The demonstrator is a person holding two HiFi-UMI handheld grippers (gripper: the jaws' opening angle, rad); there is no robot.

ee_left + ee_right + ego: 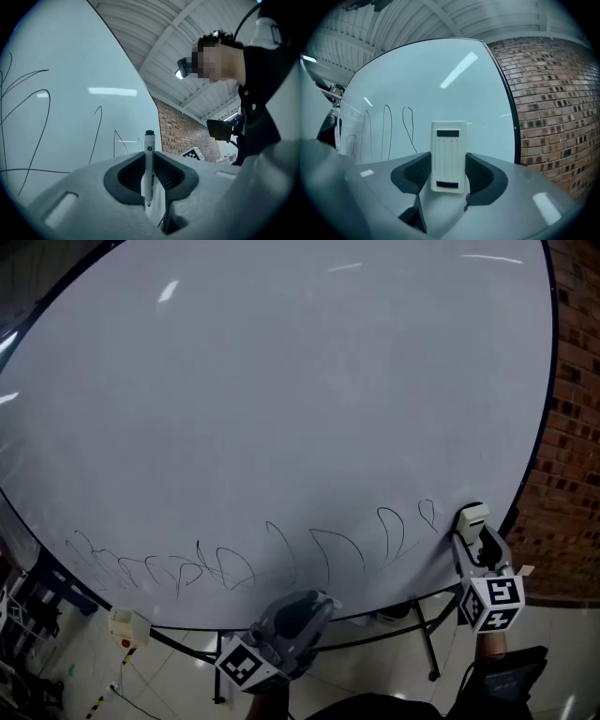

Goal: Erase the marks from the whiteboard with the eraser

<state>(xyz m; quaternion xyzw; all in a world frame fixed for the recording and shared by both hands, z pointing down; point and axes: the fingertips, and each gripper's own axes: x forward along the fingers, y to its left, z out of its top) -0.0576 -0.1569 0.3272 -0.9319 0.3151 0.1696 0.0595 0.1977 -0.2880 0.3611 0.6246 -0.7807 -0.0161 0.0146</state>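
Observation:
The whiteboard (281, 409) fills the head view, with thin black loops and strokes (234, 563) along its lower edge. My right gripper (476, 526) is shut on a white eraser (448, 156), held upright just off the board's lower right, beside the rightmost mark (427, 514). The marks (386, 131) show left of the eraser in the right gripper view. My left gripper (314, 604) sits below the board's bottom edge, shut on a white marker pen (149, 168) with its black cap end pointing up. Drawn curves (33, 122) lie on the board to its left.
A brick wall (572, 427) stands to the right of the board. The board's black stand legs (427, 643) reach the pale floor. A small box (122, 624) sits below the board's lower left. A person (253, 84) shows in the left gripper view.

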